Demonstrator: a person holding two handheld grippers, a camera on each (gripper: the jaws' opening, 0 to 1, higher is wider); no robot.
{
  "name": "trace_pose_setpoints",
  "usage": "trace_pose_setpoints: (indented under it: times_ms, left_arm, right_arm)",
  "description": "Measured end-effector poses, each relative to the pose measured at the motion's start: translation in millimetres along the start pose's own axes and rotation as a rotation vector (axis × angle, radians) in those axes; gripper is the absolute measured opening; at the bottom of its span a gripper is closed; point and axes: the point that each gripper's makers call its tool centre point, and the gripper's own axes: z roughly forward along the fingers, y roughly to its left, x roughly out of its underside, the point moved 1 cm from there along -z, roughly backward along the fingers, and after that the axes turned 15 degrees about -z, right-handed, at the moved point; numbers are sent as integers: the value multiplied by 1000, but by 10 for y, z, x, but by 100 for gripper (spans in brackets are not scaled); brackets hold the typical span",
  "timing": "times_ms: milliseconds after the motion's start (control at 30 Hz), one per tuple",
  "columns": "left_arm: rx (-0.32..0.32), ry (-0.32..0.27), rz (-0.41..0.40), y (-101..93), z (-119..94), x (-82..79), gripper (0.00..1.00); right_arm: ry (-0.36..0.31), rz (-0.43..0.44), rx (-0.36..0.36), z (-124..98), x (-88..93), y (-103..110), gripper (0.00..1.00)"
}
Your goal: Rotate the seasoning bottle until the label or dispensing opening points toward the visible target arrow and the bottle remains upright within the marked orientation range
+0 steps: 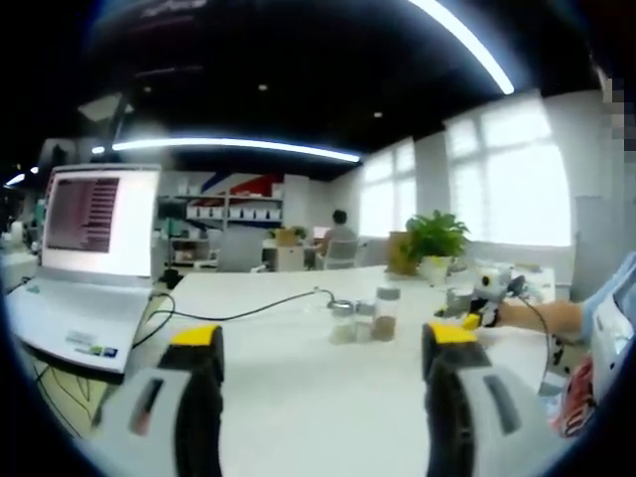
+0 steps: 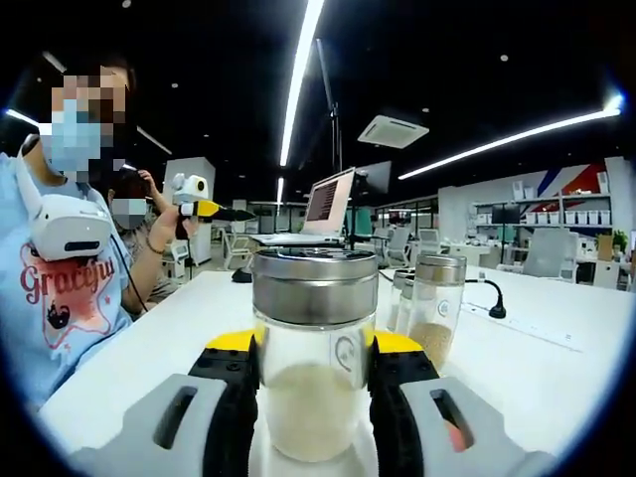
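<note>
Bottle (image 2: 314, 358) stands upright on the white table (image 2: 556, 348), between the jaws of the right gripper (image 2: 314, 397), with its long axis vertical and square to the line of the jaws. We see a yellow-tipped jaw against each side of the glass, so we judge the right jaws to be pinching the bottle low on its body, below the metal lid (image 2: 314, 286). A small round mark on the glass faces the right gripper view, slightly toward its right. We cannot find a target arrow in either view, and we cannot tell where the dispensing opening points, as the lid hides it.

Two more jars (image 2: 434, 308) stand just beyond the bottle. The left gripper (image 1: 323, 348) has its jaws spread and holds nothing; it is well apart from the jars (image 1: 370, 316), which lie ahead of it on the table beside a cable (image 1: 248, 310) and a laptop (image 1: 94, 258). The right gripper is therefore the nearer one. We judge that the turn must go about the vertical axis, with no tilt
</note>
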Motion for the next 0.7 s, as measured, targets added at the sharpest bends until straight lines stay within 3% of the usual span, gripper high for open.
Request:
trace_pose_setpoints:
  times_ms: [367, 700]
  left_arm:
    - [3, 0, 1, -10, 11, -2, 87]
    - [0, 5, -6, 0, 31, 23, 86]
  right_arm:
    - [30, -15, -18, 16, 97, 26, 42]
    - [5, 30, 4, 50, 168, -41, 43]
